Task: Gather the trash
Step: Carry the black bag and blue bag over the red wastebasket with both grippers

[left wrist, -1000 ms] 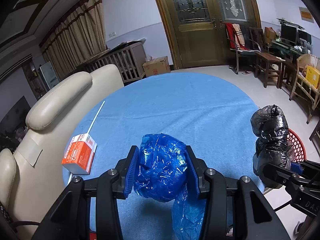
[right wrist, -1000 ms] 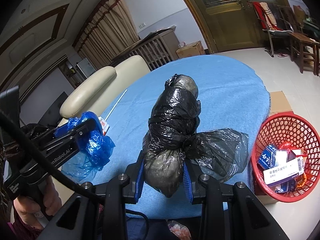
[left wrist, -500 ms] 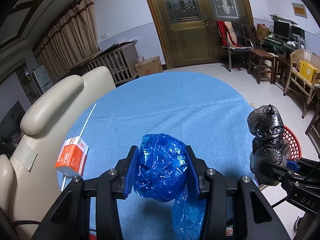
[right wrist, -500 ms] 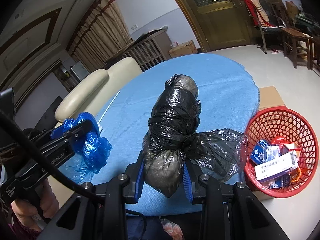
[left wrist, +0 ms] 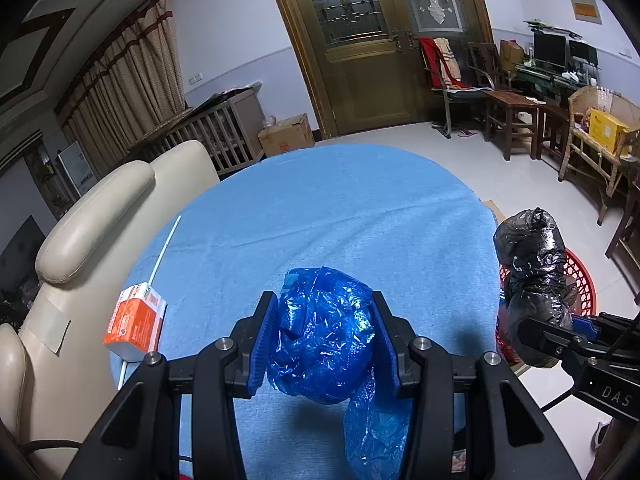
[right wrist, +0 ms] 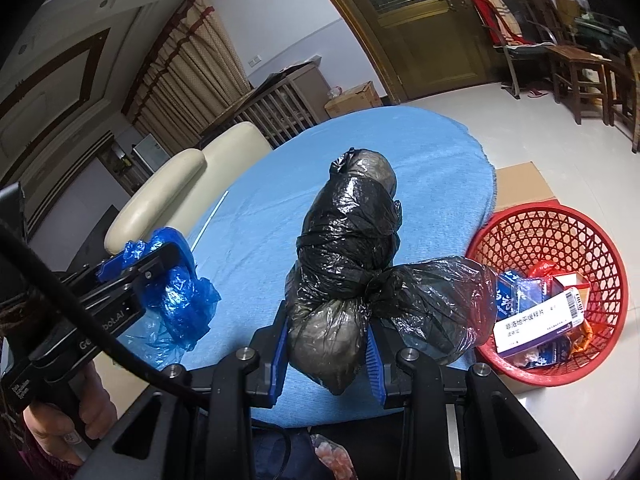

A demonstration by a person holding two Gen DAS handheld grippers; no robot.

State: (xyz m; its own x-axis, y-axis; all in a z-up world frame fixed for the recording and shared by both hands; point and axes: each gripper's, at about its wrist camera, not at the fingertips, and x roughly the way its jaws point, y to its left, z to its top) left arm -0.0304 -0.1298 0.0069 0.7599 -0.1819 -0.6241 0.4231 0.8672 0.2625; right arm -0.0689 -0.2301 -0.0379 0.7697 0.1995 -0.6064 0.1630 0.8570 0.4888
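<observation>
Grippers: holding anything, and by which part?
Left gripper squeezes the blue bag around its bunched middle. Right gripper clamps the black bag at its lower end.

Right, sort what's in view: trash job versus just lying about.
Job:
blue bag, held in the left gripper
black bag, held in the right gripper
red basket
orange carton
white stick

Lying about:
cream chair
cardboard box

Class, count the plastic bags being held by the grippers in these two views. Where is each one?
2. The blue plastic bag is clamped in the left gripper above the blue table. The black plastic bag is clamped in the right gripper, beside the red basket.
</observation>
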